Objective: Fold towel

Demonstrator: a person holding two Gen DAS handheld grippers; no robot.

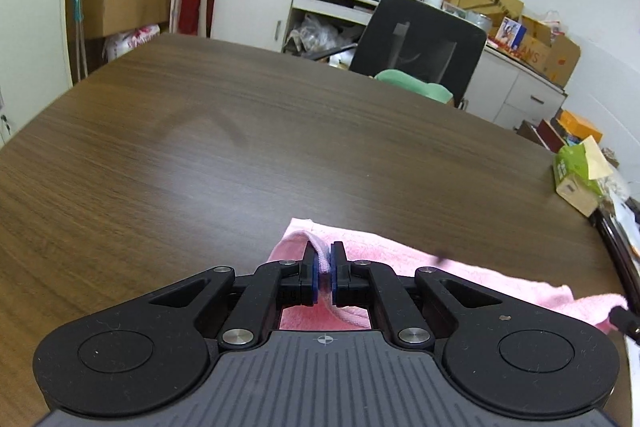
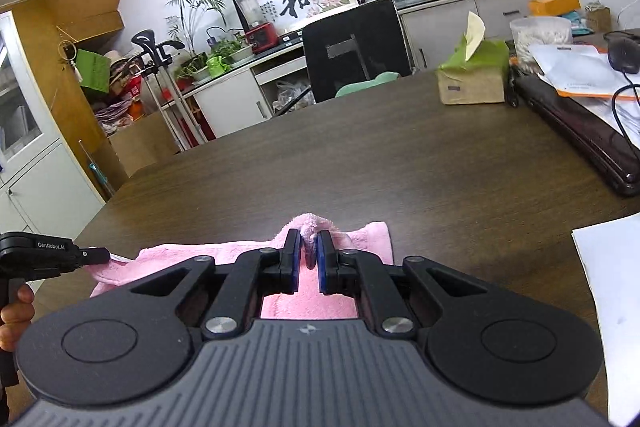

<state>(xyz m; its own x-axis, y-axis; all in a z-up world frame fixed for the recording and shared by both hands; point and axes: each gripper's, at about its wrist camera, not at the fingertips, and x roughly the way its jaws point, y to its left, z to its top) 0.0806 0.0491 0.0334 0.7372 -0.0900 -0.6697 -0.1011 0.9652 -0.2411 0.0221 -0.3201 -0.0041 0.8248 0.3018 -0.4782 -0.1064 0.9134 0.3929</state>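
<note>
While the left wrist view looks across a dark wooden table (image 1: 200,155), the left gripper (image 1: 325,259) is clamped on a raised fold of the pink towel (image 1: 460,275), which lies on the near table edge. Black chair (image 1: 420,43) beyond. Right wrist view: right gripper (image 2: 309,247) pinches another bunched towel fold; tissue box (image 2: 472,79) far right; a hand (image 2: 16,311) at left.

The towel (image 1: 420,259) is pink terry cloth, stretched out in a long band low over the dark wood-grain table (image 1: 240,147). Near each end a bunched, rolled hem is pinched up into a small ridge (image 2: 310,227), while the stretch between (image 2: 192,255) hangs smooth with only slight wrinkles.
</note>
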